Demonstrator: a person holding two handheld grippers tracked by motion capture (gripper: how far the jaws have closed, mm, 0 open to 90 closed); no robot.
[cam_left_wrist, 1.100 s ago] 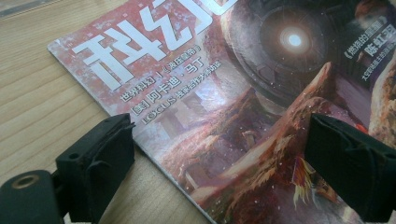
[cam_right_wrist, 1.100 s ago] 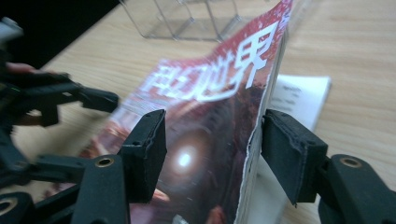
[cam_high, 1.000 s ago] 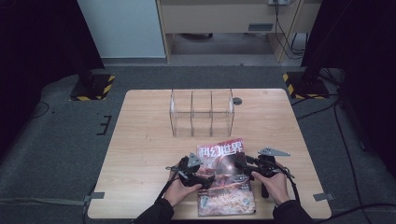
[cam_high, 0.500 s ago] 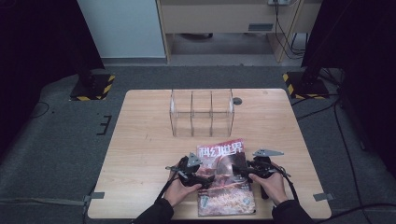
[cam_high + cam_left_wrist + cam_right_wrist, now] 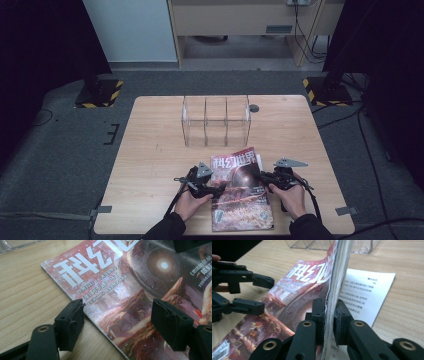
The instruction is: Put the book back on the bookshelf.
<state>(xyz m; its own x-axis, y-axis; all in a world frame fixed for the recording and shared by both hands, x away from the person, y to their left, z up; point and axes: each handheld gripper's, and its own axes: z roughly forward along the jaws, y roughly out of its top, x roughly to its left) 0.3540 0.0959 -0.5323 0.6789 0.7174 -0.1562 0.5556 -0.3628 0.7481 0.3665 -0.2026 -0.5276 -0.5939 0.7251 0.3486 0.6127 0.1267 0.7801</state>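
- The glossy red-covered magazine (image 5: 241,187) lies at the lower centre of the high view, on the near part of the pale wooden table (image 5: 150,150). Its right edge is lifted; its left portion rests flat.
- The right gripper (image 5: 329,312) has just been closing, and its jaws are now pressed on the lifted page edge, shown at the centre of the right gripper view. Grip judged secure but near the paper's margin.
- A white printed sheet (image 5: 362,298) lies at the right of that view, beyond the raised edge. Whether it belongs to the magazine cannot be told.
- The left gripper (image 5: 117,322) has just been narrowing, yet its jaws stand spread. One pad sits over the table at the lower left of the left gripper view, the other over the cover at the lower right. Nothing is pinched.
- Step judged in hand: taking the magazine up by both sides, likely for the clear plastic divided rack (image 5: 216,120) standing at the upper centre of the high view, well apart from the magazine.
- Recommendation: bring the left jaws squarely onto the spine edge, so that they catch every leaf, before closing.
- Recommendation: raise both sides together; a one-sided lift risks tearing the pinched pages.
- Recommendation: keep the right grip firm and avoid twisting.
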